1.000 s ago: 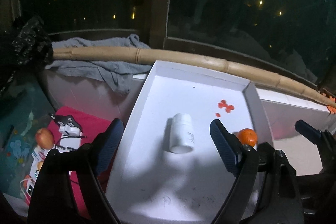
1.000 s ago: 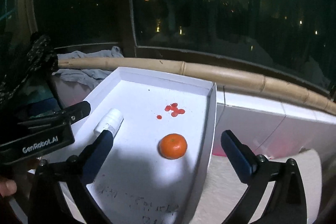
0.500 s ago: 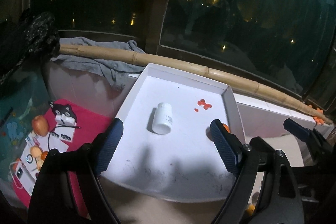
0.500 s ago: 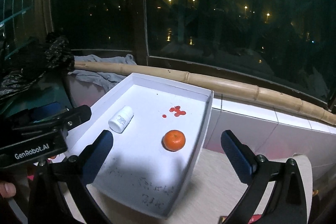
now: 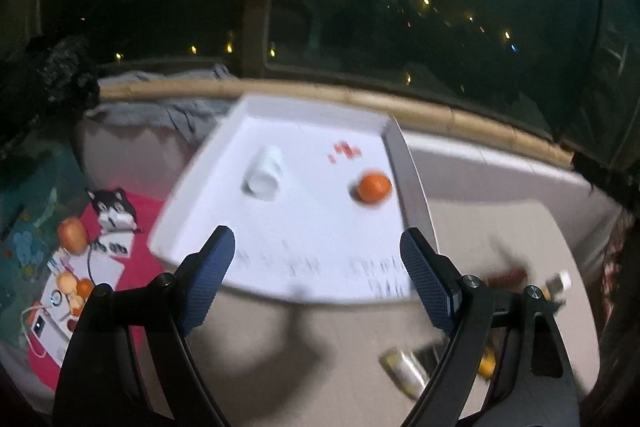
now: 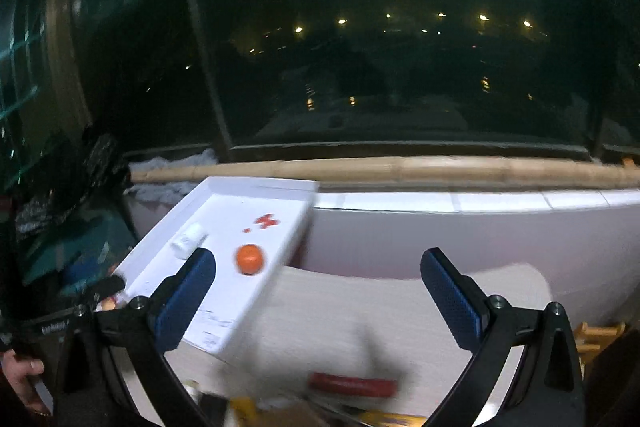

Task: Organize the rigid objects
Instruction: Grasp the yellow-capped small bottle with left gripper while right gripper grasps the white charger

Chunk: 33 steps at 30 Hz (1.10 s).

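A white tray [image 5: 412,187] holds a white pill bottle [image 5: 264,171] lying on its side, an orange [image 5: 374,187] and small red bits [image 5: 346,151]. My left gripper [image 5: 320,267] is open and empty, held back from the tray's near edge. My right gripper [image 6: 320,291] is open and empty over the beige table, right of the tray [image 6: 288,247]. The bottle [image 6: 188,239] and the orange [image 6: 249,259] also show in the right wrist view. Both views are motion-blurred.
Loose items lie on the beige table near me: a red stick [image 6: 352,385], a yellowish tube [image 5: 402,371] and a small bottle [image 5: 560,281]. A bamboo pole [image 5: 440,115] runs along the window sill. An apple [image 5: 72,235] and clutter lie low on the left.
Both grippers have pulled back and risen from the tray. The tray looks smaller and farther, and the near table with loose items has come into view.
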Each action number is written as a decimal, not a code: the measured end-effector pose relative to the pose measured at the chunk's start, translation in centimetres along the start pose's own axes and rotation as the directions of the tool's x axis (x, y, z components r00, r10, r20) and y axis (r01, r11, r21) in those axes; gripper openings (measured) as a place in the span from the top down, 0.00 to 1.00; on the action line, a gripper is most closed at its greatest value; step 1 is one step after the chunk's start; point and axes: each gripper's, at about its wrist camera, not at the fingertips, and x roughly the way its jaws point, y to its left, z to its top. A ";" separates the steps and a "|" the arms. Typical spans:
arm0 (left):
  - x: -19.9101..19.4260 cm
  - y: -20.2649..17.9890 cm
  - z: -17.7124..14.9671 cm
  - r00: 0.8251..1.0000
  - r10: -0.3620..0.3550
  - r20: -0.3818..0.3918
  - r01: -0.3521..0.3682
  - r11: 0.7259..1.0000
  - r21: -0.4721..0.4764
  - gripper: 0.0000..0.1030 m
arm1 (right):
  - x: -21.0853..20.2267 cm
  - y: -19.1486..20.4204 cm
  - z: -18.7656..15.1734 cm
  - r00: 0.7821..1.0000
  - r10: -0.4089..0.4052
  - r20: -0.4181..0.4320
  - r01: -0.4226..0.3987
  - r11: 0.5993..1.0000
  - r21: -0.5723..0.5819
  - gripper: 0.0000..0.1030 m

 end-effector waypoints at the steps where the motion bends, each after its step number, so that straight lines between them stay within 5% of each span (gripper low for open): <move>1: 0.0 -0.4 -0.6 1.000 -0.008 -0.014 0.008 1.000 0.004 0.17 | -0.5 -1.6 -0.3 1.000 -0.009 -0.005 0.009 1.000 0.025 0.00; 9: 2.0 -3.2 -5.9 0.986 0.017 -0.165 -0.007 0.998 0.056 0.17 | -2.8 -9.1 -4.1 0.988 -0.131 -0.079 0.138 0.987 0.085 0.00; 19: 3.1 -5.8 -7.9 0.978 0.068 -0.200 -0.046 0.993 0.110 0.17 | -1.7 -11.3 -8.6 0.968 -0.116 -0.221 0.140 0.986 0.096 0.02; 23: 3.3 -5.6 -8.5 0.973 0.085 -0.215 -0.062 0.992 0.110 0.17 | -0.9 -10.6 -9.1 0.965 -0.107 -0.241 0.126 0.990 0.066 0.20; 25: 3.3 -5.2 -8.7 0.970 0.107 -0.221 -0.083 0.990 0.112 0.17 | -0.3 -10.7 -9.5 0.960 -0.087 -0.266 0.111 0.991 0.075 0.36; 33: 3.0 -4.1 -9.1 0.971 0.126 -0.202 -0.101 0.986 0.133 0.18 | 0.6 -10.5 -10.4 0.952 -0.067 -0.299 0.090 0.994 0.064 0.54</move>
